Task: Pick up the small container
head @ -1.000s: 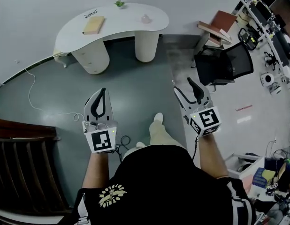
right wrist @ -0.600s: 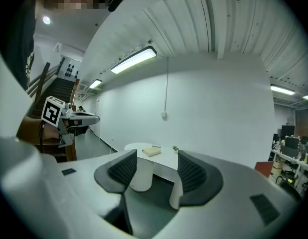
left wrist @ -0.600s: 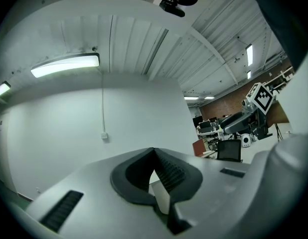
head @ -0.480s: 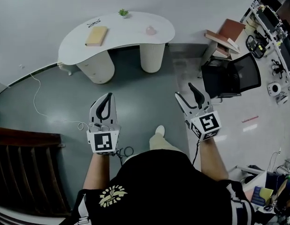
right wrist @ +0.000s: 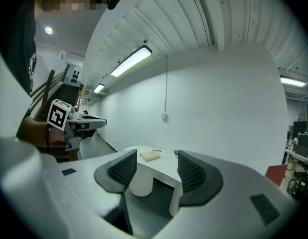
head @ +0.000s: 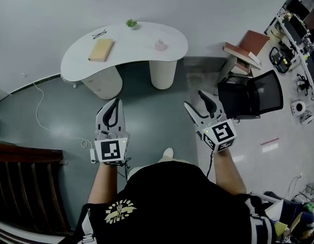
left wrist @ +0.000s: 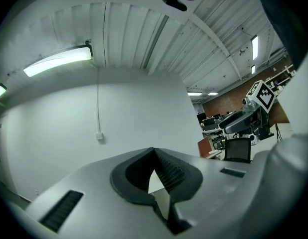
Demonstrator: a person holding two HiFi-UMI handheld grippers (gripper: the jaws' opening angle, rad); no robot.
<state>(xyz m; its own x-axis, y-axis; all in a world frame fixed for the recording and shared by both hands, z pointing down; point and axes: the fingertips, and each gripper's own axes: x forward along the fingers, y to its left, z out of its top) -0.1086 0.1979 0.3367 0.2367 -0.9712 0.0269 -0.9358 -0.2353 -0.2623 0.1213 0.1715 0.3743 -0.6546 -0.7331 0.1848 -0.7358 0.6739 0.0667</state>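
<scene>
The small pinkish container (head: 161, 46) stands on the right part of a white curved table (head: 136, 39), far ahead of both grippers. Also on the table are a tan block (head: 101, 50), a pair of glasses (head: 99, 34) and a tiny plant (head: 130, 23). My left gripper (head: 114, 104) is held over the grey floor with its jaws closed together and nothing in them. My right gripper (head: 197, 101) is open and empty. In the right gripper view the table (right wrist: 144, 166) and tan block (right wrist: 150, 155) show between the jaws; the container is hidden there.
A black office chair (head: 248, 93) stands to the right, with brown books on a stand (head: 243, 44) behind it. Dark wooden furniture (head: 25, 187) fills the lower left. A white cable with a power strip (head: 91, 151) lies on the floor. Cluttered desks (head: 299, 44) line the right edge.
The person has shifted on the floor and the foot has drawn back under the body. Both grippers keep the same pose, left shut and right open.
</scene>
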